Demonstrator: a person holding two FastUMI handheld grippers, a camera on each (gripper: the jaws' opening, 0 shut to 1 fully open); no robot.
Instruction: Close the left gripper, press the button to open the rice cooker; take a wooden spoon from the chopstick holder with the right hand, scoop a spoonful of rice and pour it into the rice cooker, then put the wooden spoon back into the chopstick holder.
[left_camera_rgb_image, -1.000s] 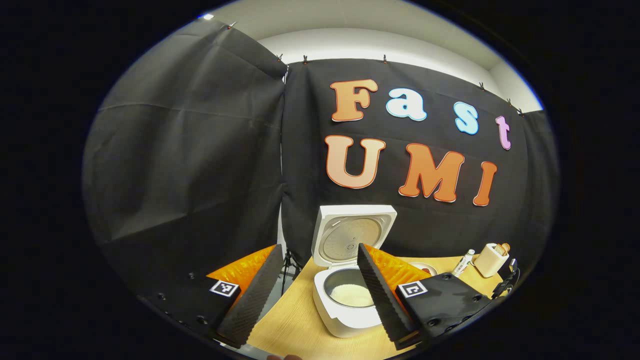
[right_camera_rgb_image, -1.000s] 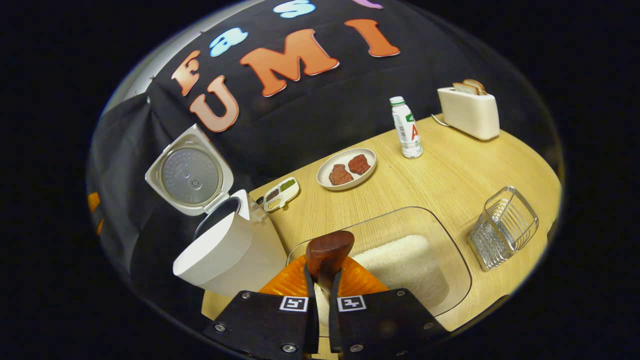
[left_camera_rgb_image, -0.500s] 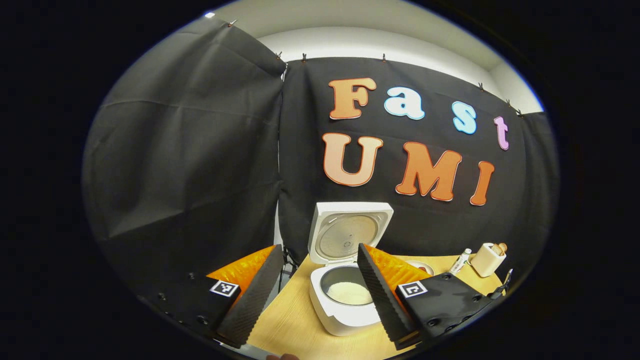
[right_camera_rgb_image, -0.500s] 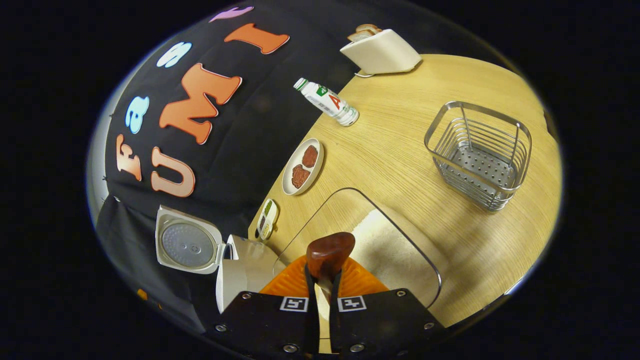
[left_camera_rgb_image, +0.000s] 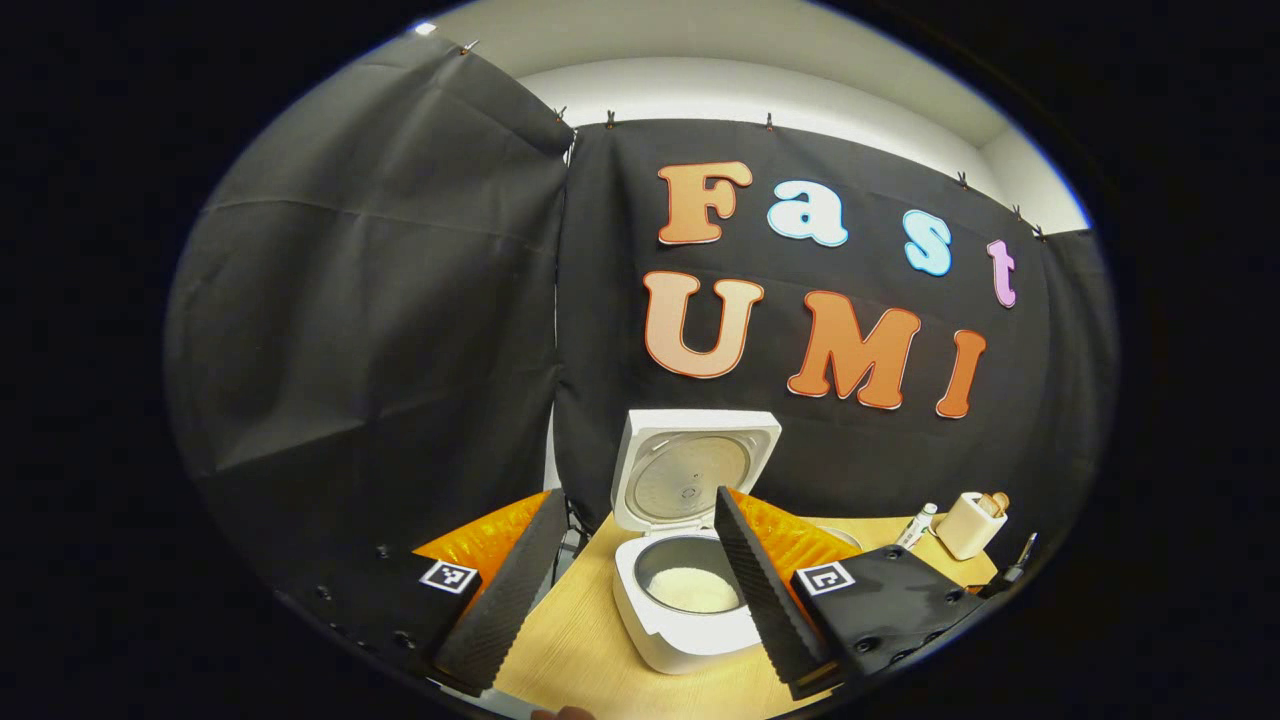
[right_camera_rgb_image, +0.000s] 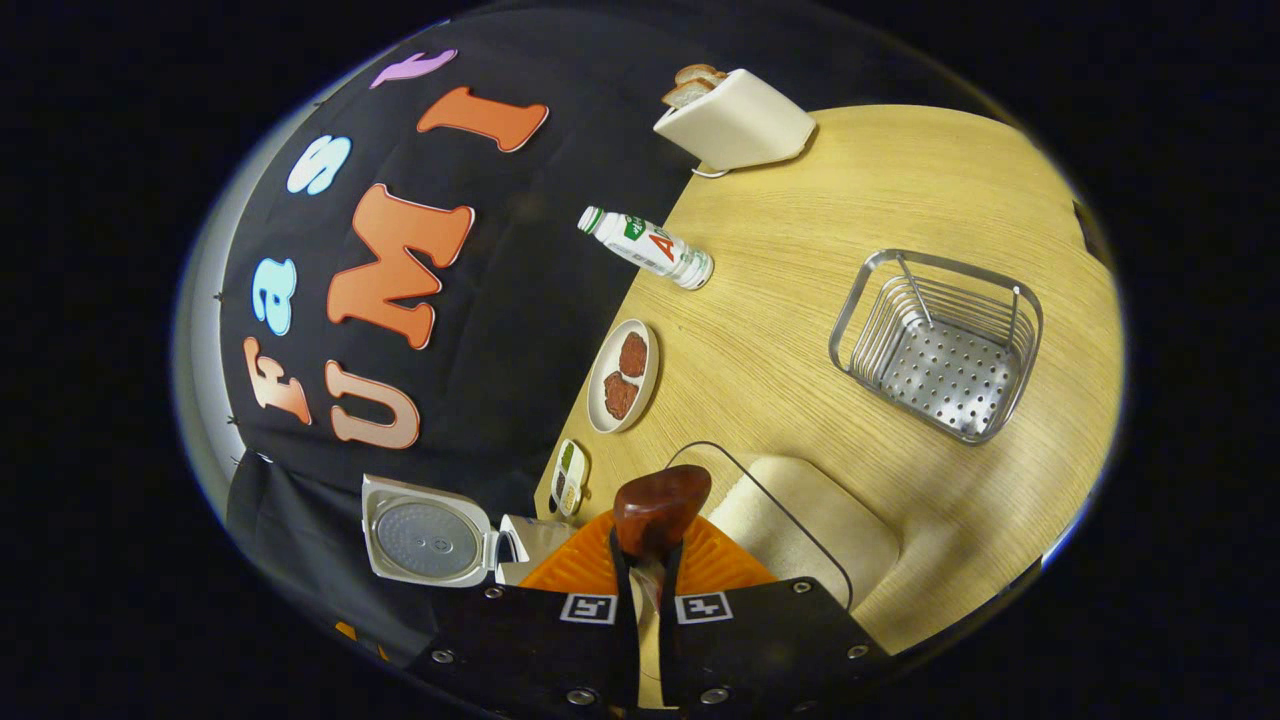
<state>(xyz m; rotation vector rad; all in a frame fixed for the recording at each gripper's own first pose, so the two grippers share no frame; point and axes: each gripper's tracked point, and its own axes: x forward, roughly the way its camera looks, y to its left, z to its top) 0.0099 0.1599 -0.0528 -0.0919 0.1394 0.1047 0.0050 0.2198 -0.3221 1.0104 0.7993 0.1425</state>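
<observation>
In the left gripper view, the left tongs (left_camera_rgb_image: 630, 585) stand wide open with nothing between their fingers, raised above the near edge of the wooden surface (left_camera_rgb_image: 590, 655). The rice cooker (left_camera_rgb_image: 685, 620) sits on that surface just ahead, seen through the gap between the fingers; its lid (left_camera_rgb_image: 692, 480) is up and tilted back, and rice (left_camera_rgb_image: 693, 590) lies in the inner pot.

In the right gripper view, the right tongs (right_camera_rgb_image: 645, 590) are closed tight on the wooden spoon (right_camera_rgb_image: 658, 510), both fingers pressing on its neck, with the dark brown bowl of the spoon sticking out just past the fingertips. Whether any rice is on the spoon cannot be told. Just beyond the spoon lies the clear rice container (right_camera_rgb_image: 800, 520), holding a bed of rice. The chopstick holder (right_camera_rgb_image: 935, 345), a wire metal basket, stands well apart to the upper right. The open rice cooker (right_camera_rgb_image: 440, 520) appears at the lower left of the tongs. A plate (right_camera_rgb_image: 622, 375), a bottle (right_camera_rgb_image: 648, 247) and a toaster (right_camera_rgb_image: 735, 120) line the back of the surface.
</observation>
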